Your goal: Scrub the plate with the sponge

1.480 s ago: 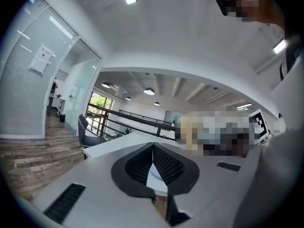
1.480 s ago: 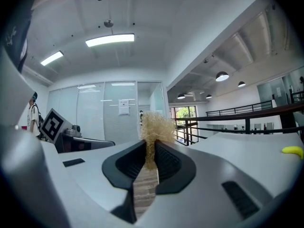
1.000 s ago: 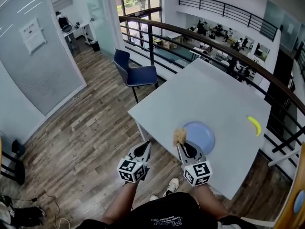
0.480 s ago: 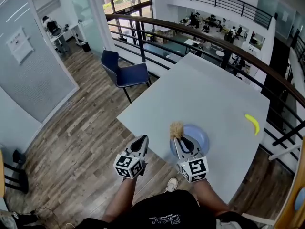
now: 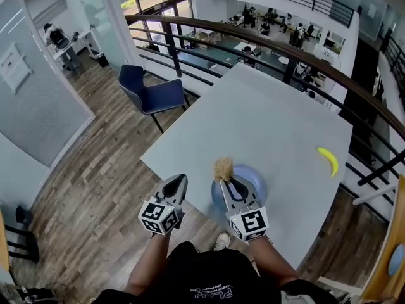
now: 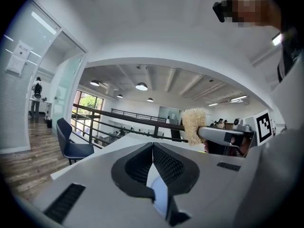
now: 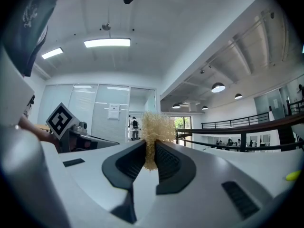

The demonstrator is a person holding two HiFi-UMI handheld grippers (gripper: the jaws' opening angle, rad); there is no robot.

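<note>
A blue plate lies near the front edge of the grey table. My right gripper hovers over the plate's near left part and hides some of it. It is shut on a tan, fibrous sponge, which sticks up past the fingertips. In the right gripper view the sponge is pinched between the dark jaws of that gripper. My left gripper is shut and empty, at the table's front left edge, left of the plate. The left gripper view shows its closed tips and the sponge off to the right.
A yellow banana lies on the table's right side, also visible in the right gripper view. A blue chair stands on the wooden floor left of the table. A dark railing runs behind the table.
Both grippers keep their pose and grip. The head view has shifted, so the table and plate sit lower and further left, and the right gripper covers more of the plate.
</note>
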